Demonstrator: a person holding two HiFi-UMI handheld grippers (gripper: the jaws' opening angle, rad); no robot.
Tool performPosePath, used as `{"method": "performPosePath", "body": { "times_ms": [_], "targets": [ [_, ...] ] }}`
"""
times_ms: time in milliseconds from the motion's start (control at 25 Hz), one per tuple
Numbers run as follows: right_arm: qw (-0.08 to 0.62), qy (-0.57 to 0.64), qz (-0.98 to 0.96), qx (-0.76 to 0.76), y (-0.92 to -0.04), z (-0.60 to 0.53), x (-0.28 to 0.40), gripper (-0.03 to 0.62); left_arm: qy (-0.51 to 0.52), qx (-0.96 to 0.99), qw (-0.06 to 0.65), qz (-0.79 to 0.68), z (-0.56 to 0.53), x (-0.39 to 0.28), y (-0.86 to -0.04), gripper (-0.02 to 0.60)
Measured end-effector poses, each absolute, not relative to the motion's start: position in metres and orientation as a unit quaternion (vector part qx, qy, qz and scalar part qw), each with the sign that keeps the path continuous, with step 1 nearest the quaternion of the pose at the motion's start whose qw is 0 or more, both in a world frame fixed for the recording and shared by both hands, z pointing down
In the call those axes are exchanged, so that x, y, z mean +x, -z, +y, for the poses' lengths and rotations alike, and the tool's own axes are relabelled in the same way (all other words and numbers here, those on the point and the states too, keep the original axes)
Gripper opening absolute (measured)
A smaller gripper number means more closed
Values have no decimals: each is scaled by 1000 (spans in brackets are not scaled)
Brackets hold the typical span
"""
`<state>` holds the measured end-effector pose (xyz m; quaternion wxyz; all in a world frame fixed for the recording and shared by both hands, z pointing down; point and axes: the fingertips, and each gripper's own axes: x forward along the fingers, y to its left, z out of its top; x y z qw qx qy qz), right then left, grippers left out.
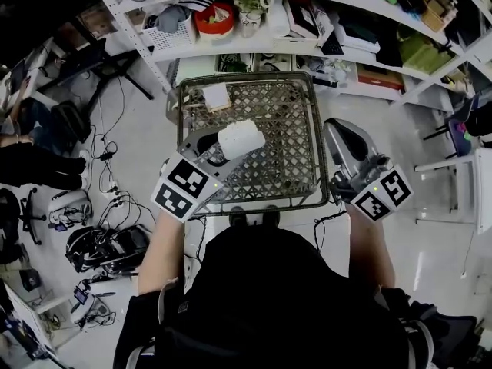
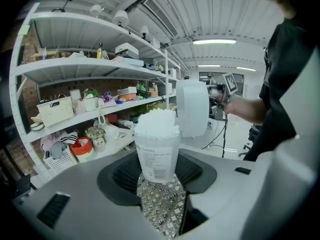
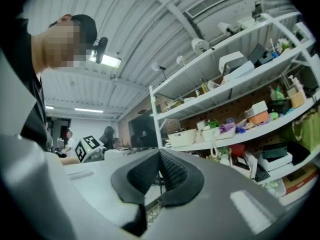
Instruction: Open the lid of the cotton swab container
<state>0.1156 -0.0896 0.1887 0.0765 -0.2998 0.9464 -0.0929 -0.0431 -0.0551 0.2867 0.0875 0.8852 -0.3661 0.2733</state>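
Observation:
The cotton swab container (image 2: 156, 156) is a clear tub with a printed label, packed with white swab heads (image 2: 157, 122). My left gripper (image 2: 159, 176) is shut on its lower body and holds it upright above the mesh table (image 1: 288, 141). Its white lid (image 2: 193, 108) stands flipped open at the tub's right side. In the head view the container (image 1: 240, 138) shows as a white lump in my left gripper (image 1: 221, 151). My right gripper (image 1: 340, 135) hangs off the table's right edge, shut with nothing in it; its black pads (image 3: 169, 170) meet.
A small white block (image 1: 217, 96) lies at the mesh table's far left. Crowded white shelves (image 1: 307, 29) with baskets and boxes run behind it. Cables and gear (image 1: 100, 244) lie on the floor at left. A person's dark torso (image 1: 277, 298) fills the near edge.

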Motion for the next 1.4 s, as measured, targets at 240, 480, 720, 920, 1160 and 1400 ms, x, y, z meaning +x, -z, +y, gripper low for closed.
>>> {"method": "performPosePath", "body": {
  "times_ms": [240,480,720,920,1160,1400],
  "targets": [
    [80,103,933,-335,-206,-87,123,9,-232,881,103,-398,-62,-39,-283,196],
    [75,103,932,-340,-215,-80,122,9,-235,874,104,-413,-63,-42,-291,196],
    [69,105,929,-349,-219,-80,127,8,-240,873,104,-412,-62,-43,-293,196],
    [53,90,932,-347,-221,-78,129,8,-244,873,107,-409,-60,-44,-295,196],
    [45,88,934,-343,-225,-77,128,8,-246,873,105,-408,-59,-44,-296,196],
    [41,91,936,-338,-225,-79,125,8,-247,873,106,-406,-61,-44,-295,196]
  ]
}}
